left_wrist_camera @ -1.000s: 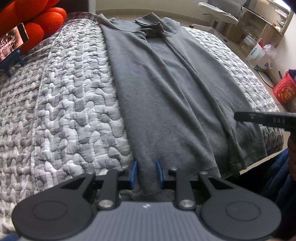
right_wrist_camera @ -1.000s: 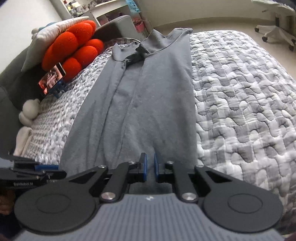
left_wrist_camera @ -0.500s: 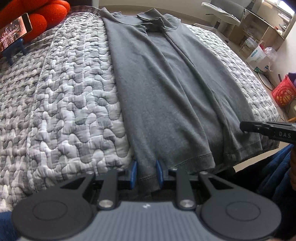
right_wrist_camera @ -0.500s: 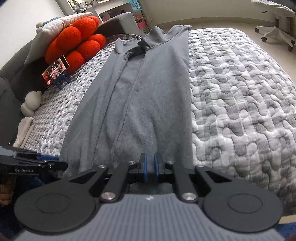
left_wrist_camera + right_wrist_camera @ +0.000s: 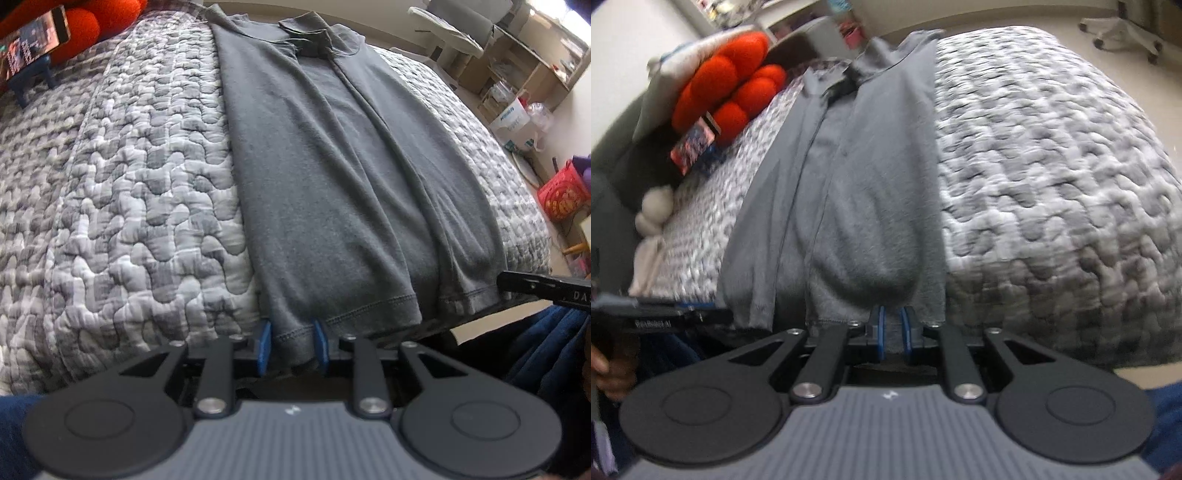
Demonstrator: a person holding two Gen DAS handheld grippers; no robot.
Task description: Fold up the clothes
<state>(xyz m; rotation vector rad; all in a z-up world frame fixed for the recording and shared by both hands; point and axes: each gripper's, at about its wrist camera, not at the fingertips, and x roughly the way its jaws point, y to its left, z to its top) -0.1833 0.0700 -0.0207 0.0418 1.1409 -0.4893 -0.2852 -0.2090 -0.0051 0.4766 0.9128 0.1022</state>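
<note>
Left wrist view: the grey shirt (image 5: 332, 177) runs lengthwise away from me on the bed (image 5: 129, 177), collar far. My left claw (image 5: 291, 345) and right claw (image 5: 893, 334) each pinch its near hem corners.

A bed (image 5: 122, 206) is covered by a grey quilted spread. Orange cushions (image 5: 727, 85) are piled at its head; shelves (image 5: 532, 70) are set against the wall.
</note>
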